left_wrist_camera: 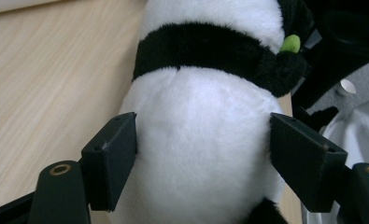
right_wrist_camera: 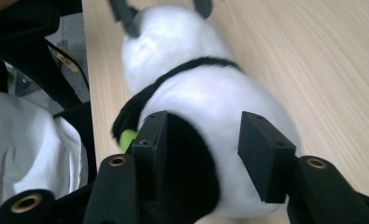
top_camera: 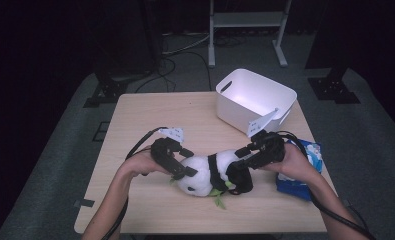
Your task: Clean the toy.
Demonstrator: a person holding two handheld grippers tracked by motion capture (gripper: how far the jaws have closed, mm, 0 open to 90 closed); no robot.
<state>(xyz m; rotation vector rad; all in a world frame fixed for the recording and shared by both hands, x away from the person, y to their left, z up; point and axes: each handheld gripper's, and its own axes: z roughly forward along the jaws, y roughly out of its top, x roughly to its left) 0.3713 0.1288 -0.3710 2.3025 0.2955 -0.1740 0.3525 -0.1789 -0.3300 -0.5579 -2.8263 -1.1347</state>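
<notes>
A black-and-white plush panda [top_camera: 205,172] lies on its side on the wooden table [top_camera: 150,115], near the front edge, with a green leaf [top_camera: 219,199] at its paws. My left gripper [top_camera: 182,170] has its pads against both sides of the panda's white head [left_wrist_camera: 201,140] and is shut on it. My right gripper [top_camera: 237,172] straddles the panda's rear [right_wrist_camera: 205,102]. One of its pads sits on the black leg, the other on white fur, and plush fills the gap between them.
A white plastic bin [top_camera: 245,112] stands at the back right of the table. A blue packet [top_camera: 305,172] lies at the right edge under my right hand. Cables and metal stands are on the floor behind the table.
</notes>
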